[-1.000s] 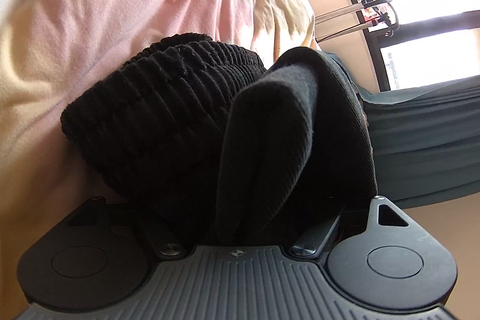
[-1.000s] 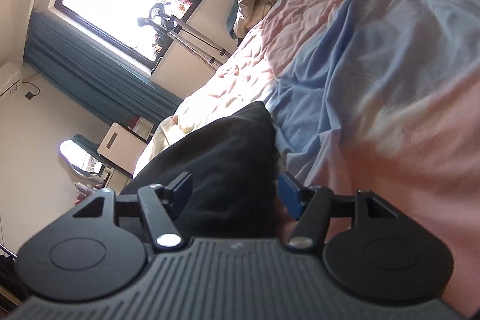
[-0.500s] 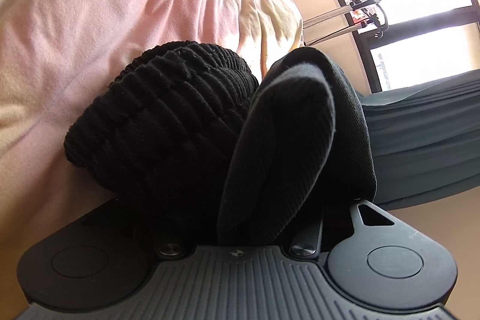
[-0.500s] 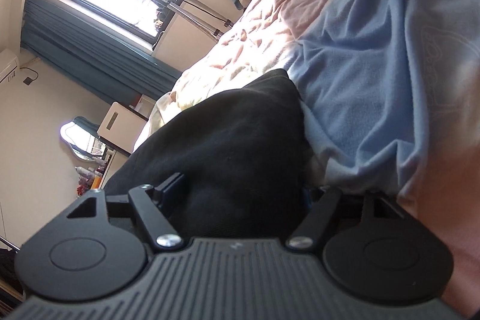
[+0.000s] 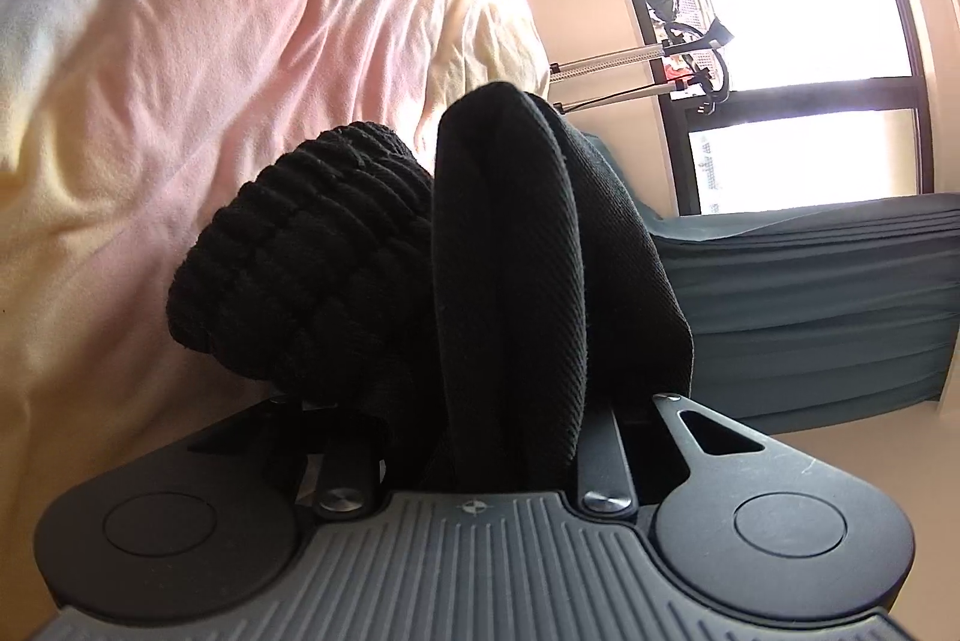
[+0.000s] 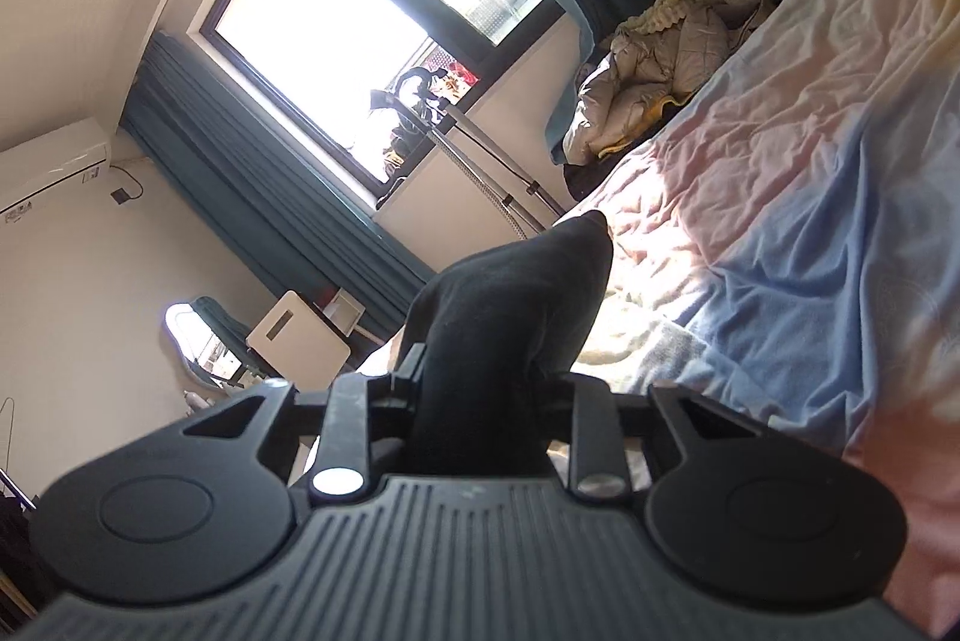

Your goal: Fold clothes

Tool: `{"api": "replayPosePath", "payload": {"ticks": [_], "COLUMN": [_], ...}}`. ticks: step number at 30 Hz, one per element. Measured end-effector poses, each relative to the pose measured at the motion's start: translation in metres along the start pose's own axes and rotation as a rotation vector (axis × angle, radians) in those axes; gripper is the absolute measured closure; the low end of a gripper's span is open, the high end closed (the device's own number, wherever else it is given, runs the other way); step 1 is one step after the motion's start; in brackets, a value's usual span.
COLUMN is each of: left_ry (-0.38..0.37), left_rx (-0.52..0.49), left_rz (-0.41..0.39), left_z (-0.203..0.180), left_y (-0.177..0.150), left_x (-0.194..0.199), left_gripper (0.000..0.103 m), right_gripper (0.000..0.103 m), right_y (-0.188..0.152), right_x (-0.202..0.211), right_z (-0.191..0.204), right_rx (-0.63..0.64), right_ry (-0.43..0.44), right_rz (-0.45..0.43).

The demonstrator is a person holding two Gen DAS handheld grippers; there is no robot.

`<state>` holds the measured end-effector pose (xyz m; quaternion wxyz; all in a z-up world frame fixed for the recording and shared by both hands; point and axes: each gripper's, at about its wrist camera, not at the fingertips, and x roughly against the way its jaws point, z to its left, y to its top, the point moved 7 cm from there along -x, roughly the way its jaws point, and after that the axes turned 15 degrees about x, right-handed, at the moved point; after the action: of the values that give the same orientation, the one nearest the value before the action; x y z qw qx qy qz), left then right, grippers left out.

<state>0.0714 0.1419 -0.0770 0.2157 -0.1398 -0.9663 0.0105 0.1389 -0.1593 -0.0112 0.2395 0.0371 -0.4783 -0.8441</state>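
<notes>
Both claws are clamped on the black garment: left claw (image 5: pixel 504 425) on a bunched fold, right claw (image 6: pixel 480 395) on a corner (held above the bed (image 6: pixel 780 197), likely to spread it).

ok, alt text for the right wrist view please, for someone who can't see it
The right gripper is shut on a bunched fold of black garment that rises between its fingers, above a bed sheet in pink, blue and cream. Behind are a bright window with teal curtains, a crumpled beige quilt and a wall air conditioner.
</notes>
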Motion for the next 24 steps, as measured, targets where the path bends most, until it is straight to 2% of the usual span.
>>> {"api": "replayPosePath", "payload": {"ticks": [6, 12, 17, 24], "left_ry": [-0.068, -0.144, -0.164, -0.185], "left_rx": [-0.113, -0.215, -0.284, -0.323], "left_rz": [0.065, 0.152, 0.217, 0.314], "left_z": [-0.055, -0.096, -0.112, -0.112], "left_y": [-0.06, -0.138, -0.2, -0.286], "left_x": [0.018, -0.002, -0.039, -0.117], "left_gripper": [0.073, 0.073, 0.073, 0.073], "right_gripper": [0.074, 0.074, 0.074, 0.074], "right_y": [0.057, 0.113, 0.143, 0.166], "right_x": [0.065, 0.138, 0.186, 0.226], "right_z": [0.002, -0.028, -0.071, -0.156], "right_rx": [0.0, 0.025, 0.052, 0.039], "right_ry": [-0.019, -0.074, -0.153, -0.282], "right_rz": [-0.116, -0.237, -0.343, -0.421]}}
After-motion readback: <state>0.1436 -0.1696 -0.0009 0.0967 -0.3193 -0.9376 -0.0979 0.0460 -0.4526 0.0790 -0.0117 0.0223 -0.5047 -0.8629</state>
